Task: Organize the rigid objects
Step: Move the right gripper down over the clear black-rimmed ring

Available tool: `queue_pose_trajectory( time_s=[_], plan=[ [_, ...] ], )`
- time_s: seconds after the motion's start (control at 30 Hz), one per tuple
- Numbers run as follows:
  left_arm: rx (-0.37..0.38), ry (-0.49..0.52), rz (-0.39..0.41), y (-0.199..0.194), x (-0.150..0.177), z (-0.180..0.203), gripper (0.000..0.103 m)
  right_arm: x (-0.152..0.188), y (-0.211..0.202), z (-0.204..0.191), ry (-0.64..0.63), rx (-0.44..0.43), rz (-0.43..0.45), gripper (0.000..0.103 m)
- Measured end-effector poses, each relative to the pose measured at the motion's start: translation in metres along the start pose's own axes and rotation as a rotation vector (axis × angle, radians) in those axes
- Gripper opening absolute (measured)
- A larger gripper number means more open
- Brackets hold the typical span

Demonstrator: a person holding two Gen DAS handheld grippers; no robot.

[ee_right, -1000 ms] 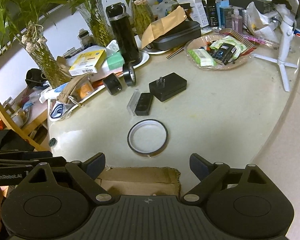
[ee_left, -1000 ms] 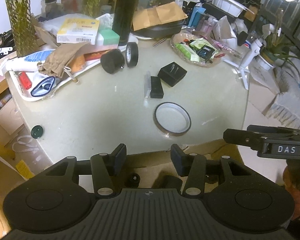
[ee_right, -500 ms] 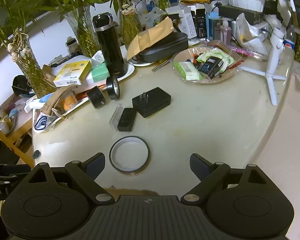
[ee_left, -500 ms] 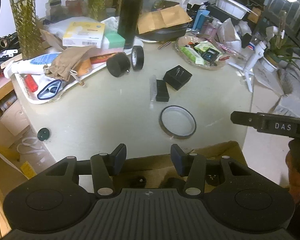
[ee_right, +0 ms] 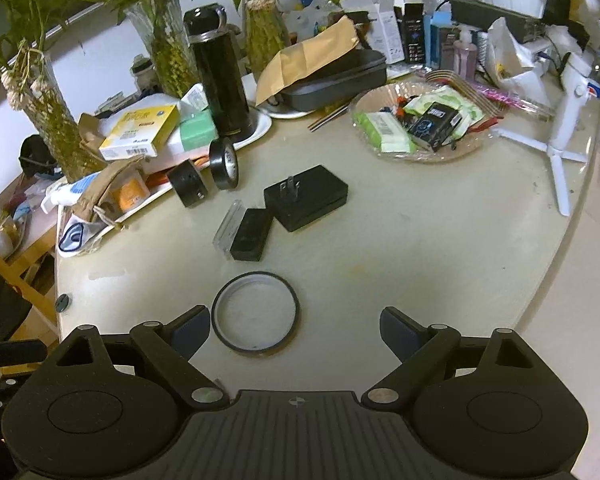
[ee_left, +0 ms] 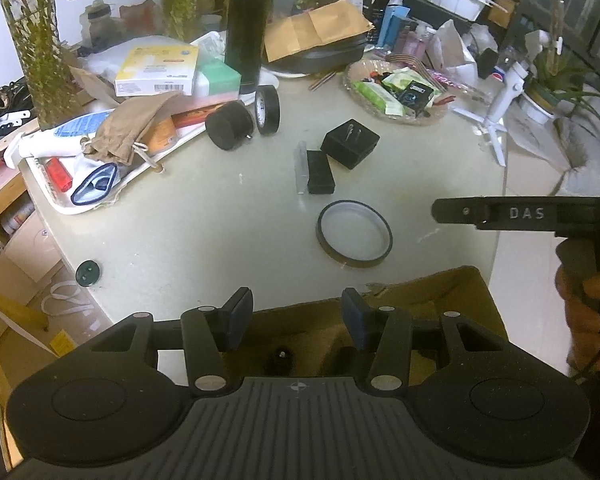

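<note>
A dark tape ring (ee_left: 354, 234) (ee_right: 256, 312) lies flat near the table's front edge. Behind it lie a small black box (ee_left: 320, 177) (ee_right: 251, 234) beside a clear plastic case (ee_left: 301, 165) (ee_right: 229, 224), a black power adapter (ee_left: 350, 143) (ee_right: 306, 197), a black tape roll (ee_left: 267, 109) (ee_right: 224, 163) and a black cylinder (ee_left: 229, 125) (ee_right: 187, 182). My left gripper (ee_left: 297, 316) is open and empty above a cardboard box (ee_left: 452, 292) holding small dark items. My right gripper (ee_right: 295, 330) is open and empty, just in front of the tape ring.
A cluttered white tray (ee_left: 80, 208) sits at the left with a black bottle (ee_right: 220, 76) behind. A glass dish of packets (ee_right: 416, 124) and a white tripod (ee_right: 560, 148) stand at the right. Plant vases (ee_right: 56, 128) line the back. The table edge (ee_left: 496, 240) curves on the right.
Both grippers have lifted and drawn back from the table, so the box under the left gripper shows more. The right gripper has shifted over the table. Nothing was picked up.
</note>
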State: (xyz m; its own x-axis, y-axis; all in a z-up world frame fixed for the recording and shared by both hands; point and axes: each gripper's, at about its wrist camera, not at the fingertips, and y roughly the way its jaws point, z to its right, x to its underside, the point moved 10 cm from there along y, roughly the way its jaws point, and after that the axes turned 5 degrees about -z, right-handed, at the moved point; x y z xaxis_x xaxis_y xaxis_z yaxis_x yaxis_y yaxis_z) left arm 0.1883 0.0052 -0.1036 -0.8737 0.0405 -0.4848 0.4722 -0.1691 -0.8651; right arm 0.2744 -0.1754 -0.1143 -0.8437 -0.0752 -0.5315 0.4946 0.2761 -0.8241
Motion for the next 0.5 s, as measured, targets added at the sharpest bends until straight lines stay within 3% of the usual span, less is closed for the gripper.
queue_pose_trajectory(
  time_s=[0.5],
  plan=[
    [0.015, -0.010, -0.005, -0.001, 0.001, 0.001, 0.048, -0.003, 0.023, -0.008, -0.024, -0.017, -0.065, 0.103]
  ],
)
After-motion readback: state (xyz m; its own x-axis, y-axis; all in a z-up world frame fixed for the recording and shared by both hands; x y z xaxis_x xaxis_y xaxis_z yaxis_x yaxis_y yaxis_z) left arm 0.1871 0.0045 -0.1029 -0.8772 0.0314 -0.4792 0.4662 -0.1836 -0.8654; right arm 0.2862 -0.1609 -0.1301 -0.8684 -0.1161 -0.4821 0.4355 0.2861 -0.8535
